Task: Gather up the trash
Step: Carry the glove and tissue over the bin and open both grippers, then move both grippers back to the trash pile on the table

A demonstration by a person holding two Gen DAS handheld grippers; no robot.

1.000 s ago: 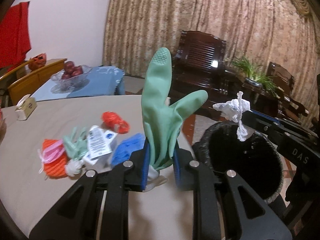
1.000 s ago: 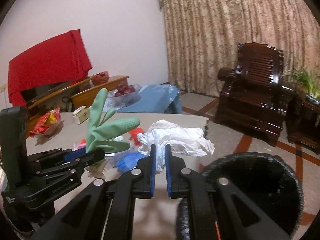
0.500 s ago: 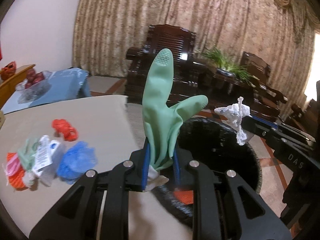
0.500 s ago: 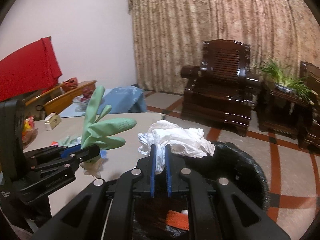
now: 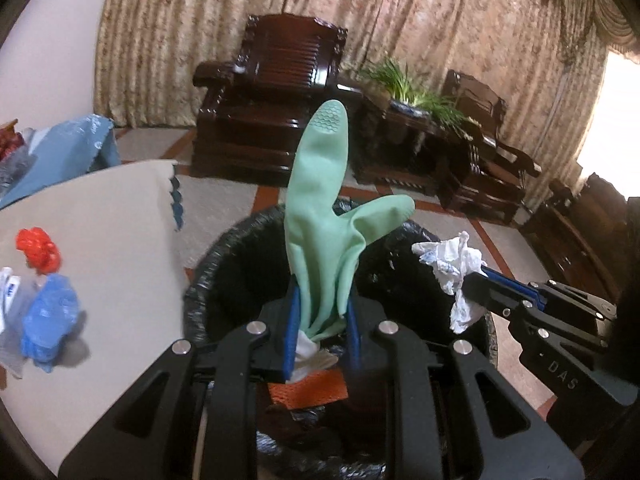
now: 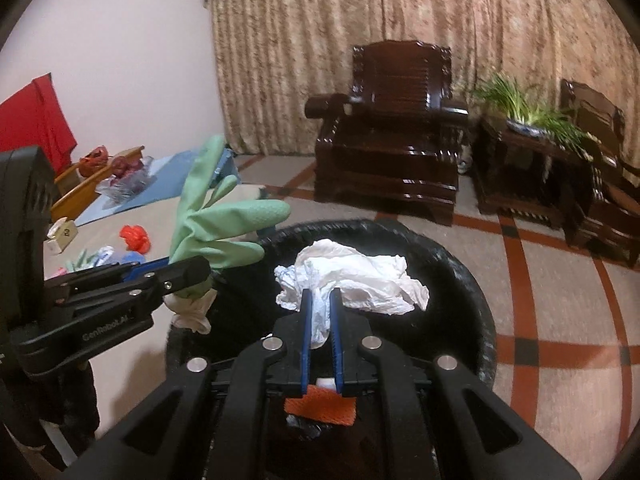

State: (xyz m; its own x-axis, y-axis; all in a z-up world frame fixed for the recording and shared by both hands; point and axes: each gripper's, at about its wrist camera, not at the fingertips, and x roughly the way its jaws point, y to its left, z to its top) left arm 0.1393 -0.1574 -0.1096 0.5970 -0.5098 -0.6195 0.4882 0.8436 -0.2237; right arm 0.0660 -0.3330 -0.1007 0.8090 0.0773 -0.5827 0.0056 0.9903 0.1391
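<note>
glove: green rubber glove (image 5: 320,236) upright, over the black-lined bin (image 5: 224,264)
my left gripper (image 5: 319,334): clenched on glove cuff
my right gripper (image 6: 320,320): clamped on crumpled white tissue (image 6: 352,276), above bin
table (image 5: 112,216): red (image 5: 38,245) and blue (image 5: 50,316) scraps left

Both grippers, left (image 5: 320,320) and right (image 6: 320,316), tilt downward, jaws seemingly clamped.

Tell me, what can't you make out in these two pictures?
- Bin contents: both views, the fingers and black frames cover most; only an orange mesh scrap shows.
- Table: left view, its left part is cut by the edge, clipping the white packet there.
- Small box: right view, print too small to read.
- The person: in neither view.
</note>
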